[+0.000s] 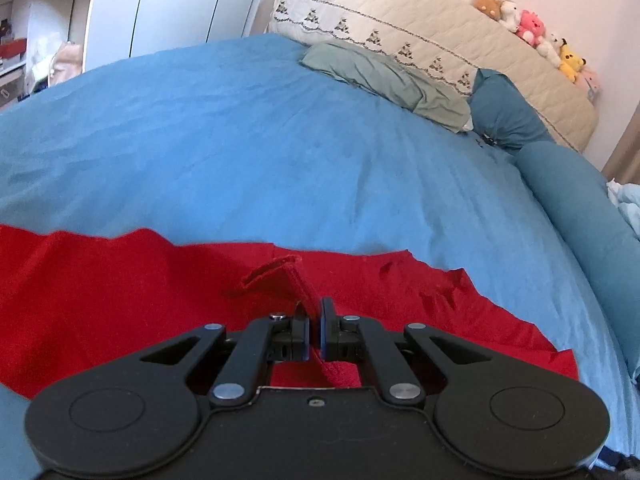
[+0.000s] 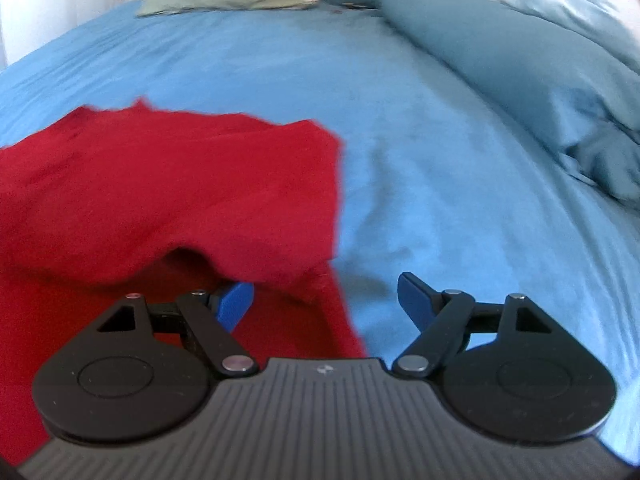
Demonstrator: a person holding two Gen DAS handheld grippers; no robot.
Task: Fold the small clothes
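A red garment (image 1: 120, 296) lies spread on the blue bed sheet (image 1: 280, 140). My left gripper (image 1: 314, 312) is shut on a raised ridge of the red garment near its middle, with a small loop of fabric just beyond the fingers. In the right wrist view the red garment (image 2: 160, 192) lies at the left with one part folded over. My right gripper (image 2: 326, 296) is open at the garment's right edge. Its left finger (image 2: 236, 304) is partly under a fold of red fabric; its right finger (image 2: 416, 300) is over bare sheet.
A green-grey pillow (image 1: 384, 76) and a dark teal pillow (image 1: 508, 116) lie at the bed's head by a quilted headboard (image 1: 460, 28) with plush toys (image 1: 528, 28). A teal bolster (image 1: 580, 208) runs along the right side. White wardrobe doors (image 1: 168, 4) stand behind the bed.
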